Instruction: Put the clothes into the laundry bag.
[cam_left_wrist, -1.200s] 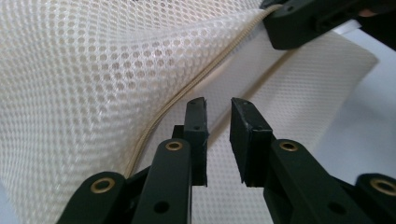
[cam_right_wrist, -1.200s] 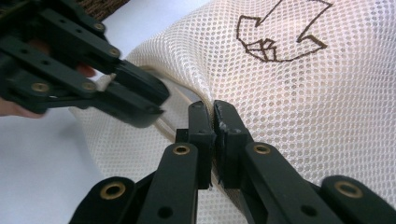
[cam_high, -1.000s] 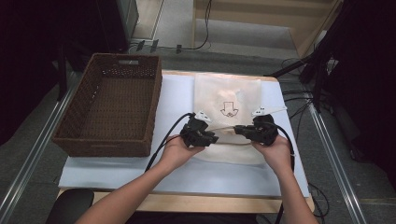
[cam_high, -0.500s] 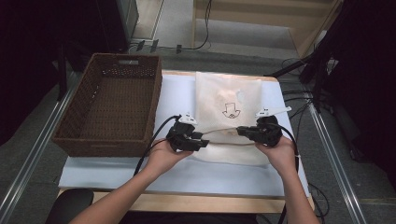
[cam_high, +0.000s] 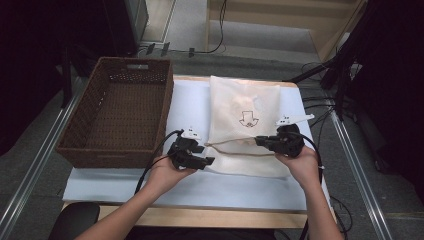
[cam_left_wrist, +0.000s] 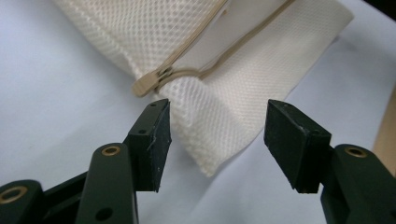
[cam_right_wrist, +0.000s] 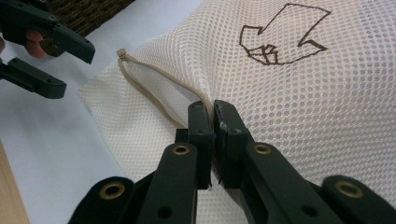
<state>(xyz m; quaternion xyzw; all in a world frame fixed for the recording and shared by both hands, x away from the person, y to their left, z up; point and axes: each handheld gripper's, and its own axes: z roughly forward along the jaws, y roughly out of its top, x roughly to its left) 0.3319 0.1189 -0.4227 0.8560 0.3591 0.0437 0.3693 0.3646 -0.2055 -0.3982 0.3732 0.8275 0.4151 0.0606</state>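
Observation:
A cream mesh laundry bag with a brown arrow print lies on the white table cover. Its beige zipper runs across the near end and stands partly open, with the pull at the bag's left corner. My right gripper is shut on the mesh at the zipper's edge. My left gripper is open just short of the pull, with the bag's corner between its jaws, apart from both pads.
A brown wicker basket stands empty at the left of the table, close beside my left hand. The white cover runs to the wooden front edge. Cables and dark stands lie on the floor beyond and to the right.
My left gripper has travelled left along the zipper, away from the right one, and now stands open at the bag's left corner. The zipper gapes wider. The right gripper keeps its hold.

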